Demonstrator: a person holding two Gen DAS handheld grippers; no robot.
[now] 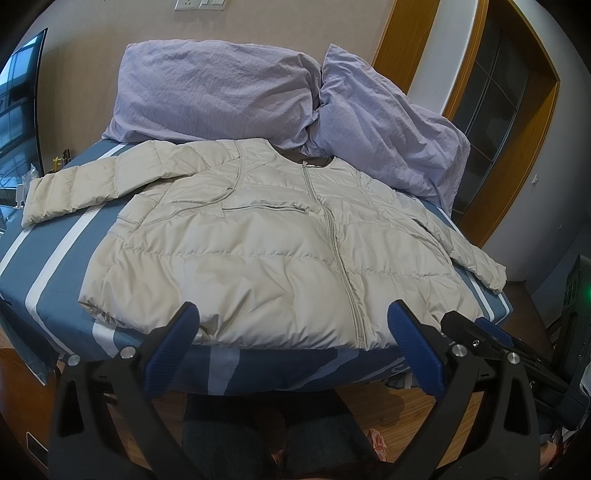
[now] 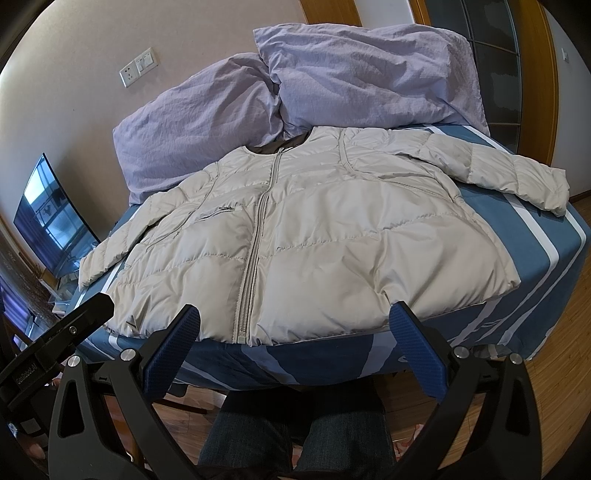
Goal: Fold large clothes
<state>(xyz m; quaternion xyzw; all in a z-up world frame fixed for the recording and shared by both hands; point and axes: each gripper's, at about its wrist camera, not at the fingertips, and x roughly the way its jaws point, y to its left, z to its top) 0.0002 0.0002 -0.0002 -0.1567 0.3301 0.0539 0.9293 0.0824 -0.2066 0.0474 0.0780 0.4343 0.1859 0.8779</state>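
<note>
Two pillows (image 1: 221, 92) behind flat jacket (image 1: 258, 240); both tools spread.

Both claws look the same: chunky black plastic arms with silver screws (image 1: 458, 349), ribbed blue pads (image 2: 173, 349), plus the person's dark jeans (image 2: 251, 443) below.

The puffer jacket (image 1: 258, 236) covers most of the striped bedsheet (image 1: 55, 258), and its collar hides the pillows' (image 1: 221, 74) lower edges. The dark lining at the neck (image 2: 275, 144) is too shadowed to tell its material. In the left wrist view the wall socket (image 1: 188, 3) is cut by the top edge, and the monitor (image 1: 18, 99) by the left edge. Small items beside the bed (image 1: 59, 158) are too small to identify. The right gripper (image 1: 491, 339) is partly cropped, fingers hidden.
</note>
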